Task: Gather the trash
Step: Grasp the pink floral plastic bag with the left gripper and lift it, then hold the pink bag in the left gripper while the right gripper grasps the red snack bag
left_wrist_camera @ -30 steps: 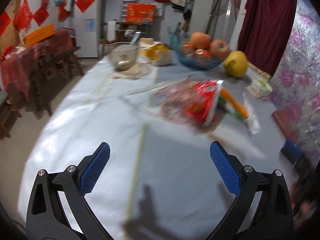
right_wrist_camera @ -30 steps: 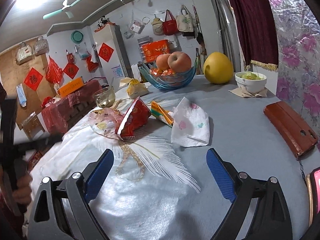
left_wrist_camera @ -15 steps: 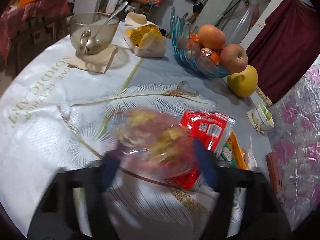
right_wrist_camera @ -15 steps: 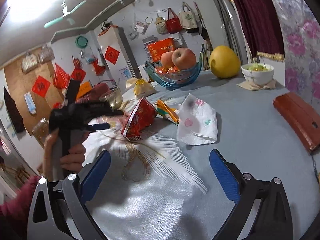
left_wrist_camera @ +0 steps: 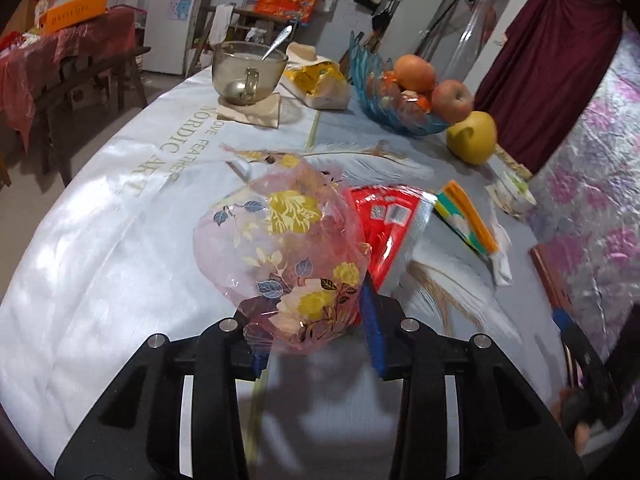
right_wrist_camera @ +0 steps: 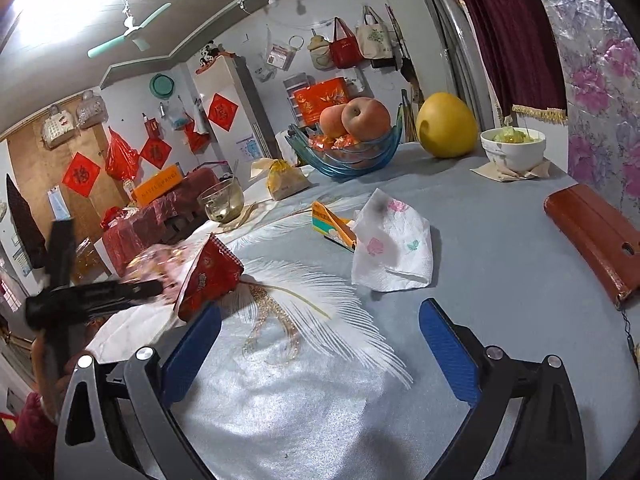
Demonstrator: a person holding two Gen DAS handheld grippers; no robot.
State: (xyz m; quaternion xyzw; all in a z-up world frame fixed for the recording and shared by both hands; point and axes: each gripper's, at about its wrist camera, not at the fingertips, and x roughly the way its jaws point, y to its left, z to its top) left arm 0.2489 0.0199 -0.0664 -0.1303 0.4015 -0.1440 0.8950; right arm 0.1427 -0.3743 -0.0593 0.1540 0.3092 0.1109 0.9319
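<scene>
Left wrist view first: your left gripper [left_wrist_camera: 316,336] has just been closing its jaws, and they now pinch the near edge of the pink flowered plastic bag [left_wrist_camera: 284,252], which stands crumpled between the blue pads. To the left and behind it the counter [left_wrist_camera: 100,248] shows its pale cloth with gold lettering, and further back a glass bowl [left_wrist_camera: 248,70] with a spoon sits on a folded napkin. Just right of the bag, touching it, lies the red snack wrapper [left_wrist_camera: 386,220]. Right of that comes the orange and green packet [left_wrist_camera: 466,216], and behind these the blue fruit bowl [left_wrist_camera: 396,108] holding apples, with a yellow pomelo [left_wrist_camera: 472,136] beside it.

From the right wrist view, your left hand and its gripper appear blurred at the far left, by the pink bag [right_wrist_camera: 160,258] and the red wrapper [right_wrist_camera: 210,276]. Your right gripper [right_wrist_camera: 320,348] hangs above the feather print on the cloth with its jaws wide apart and nothing between them. Past it, in the middle, the packet [right_wrist_camera: 332,222] leans against a crumpled flowered tissue [right_wrist_camera: 394,248]. Further right a white bowl [right_wrist_camera: 514,148] rests on a napkin, and a brown leather case [right_wrist_camera: 592,236] lies near the counter's right edge.
</scene>
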